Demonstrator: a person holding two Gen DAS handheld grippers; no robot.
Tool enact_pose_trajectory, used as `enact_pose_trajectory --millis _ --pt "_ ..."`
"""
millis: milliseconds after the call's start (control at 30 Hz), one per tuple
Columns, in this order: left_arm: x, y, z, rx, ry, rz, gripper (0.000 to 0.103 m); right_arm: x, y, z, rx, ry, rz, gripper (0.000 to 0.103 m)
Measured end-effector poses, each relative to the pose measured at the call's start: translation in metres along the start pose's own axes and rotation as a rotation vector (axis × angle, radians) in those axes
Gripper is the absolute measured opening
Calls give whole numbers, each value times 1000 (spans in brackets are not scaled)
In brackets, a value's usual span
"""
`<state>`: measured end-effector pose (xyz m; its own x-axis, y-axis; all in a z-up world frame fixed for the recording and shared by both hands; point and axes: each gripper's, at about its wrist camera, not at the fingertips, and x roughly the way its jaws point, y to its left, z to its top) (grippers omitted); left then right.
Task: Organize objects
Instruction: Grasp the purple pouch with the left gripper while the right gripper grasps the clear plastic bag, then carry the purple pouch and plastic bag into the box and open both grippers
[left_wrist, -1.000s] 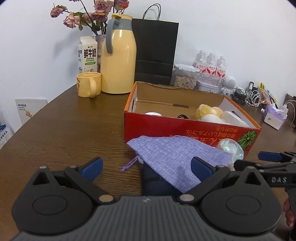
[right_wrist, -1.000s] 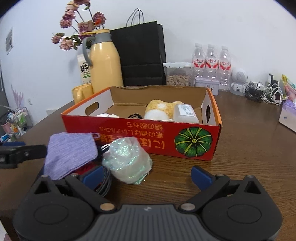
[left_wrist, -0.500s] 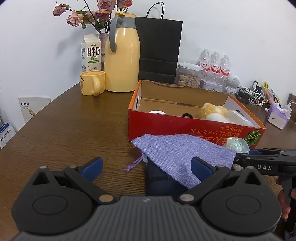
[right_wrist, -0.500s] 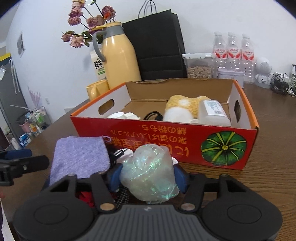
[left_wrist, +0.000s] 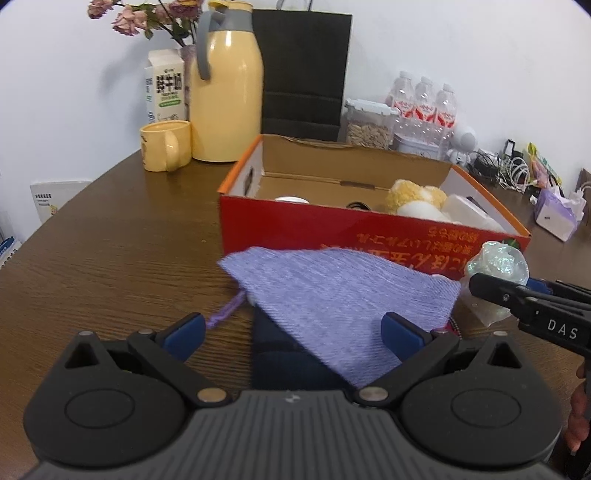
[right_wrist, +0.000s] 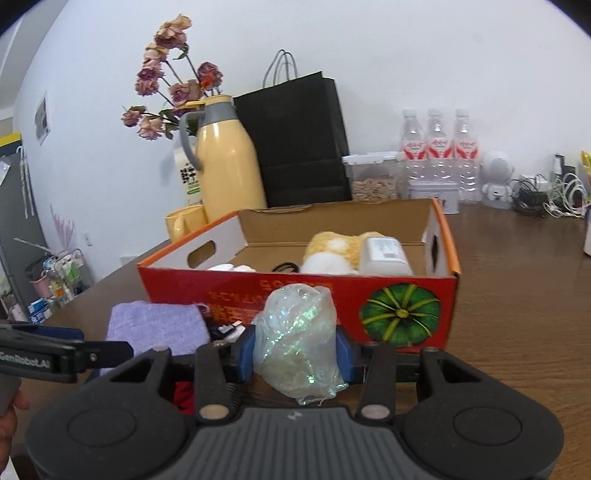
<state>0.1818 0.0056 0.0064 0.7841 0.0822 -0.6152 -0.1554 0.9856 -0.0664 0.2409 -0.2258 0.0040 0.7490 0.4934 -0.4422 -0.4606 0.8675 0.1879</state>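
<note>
- The iridescent plastic bundle is seen at lower centre of the right wrist view, in front of the red cardboard box, on the brown counter.
- The right gripper is closing, and its blue pads are pressed against both sides of the bundle.
- The left gripper is held wide open, with a lilac cloth pouch lying between its fingers, untouched by the pads.
- A yellow plush toy is seen inside the box.

Dark item under the purple pouch — mostly covered, identity unclear
</note>
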Motion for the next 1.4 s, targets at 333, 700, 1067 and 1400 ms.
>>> enact_pose_trajectory --millis 333,700,1067,1400 --pt "7 -14 -14 36 -37 18 86 1 2 -5 -29 10 1 42" --pt "-6 -22 -14 95 -121 40 81 1 2 -5 -32 15 3 43" --pt "-1 -30 -20 171 -146 59 65 0 2 -5 -31 16 1 43" --pt "-7 -26 -24 154 -163 3 20 1 2 -7 -32 21 2 43"
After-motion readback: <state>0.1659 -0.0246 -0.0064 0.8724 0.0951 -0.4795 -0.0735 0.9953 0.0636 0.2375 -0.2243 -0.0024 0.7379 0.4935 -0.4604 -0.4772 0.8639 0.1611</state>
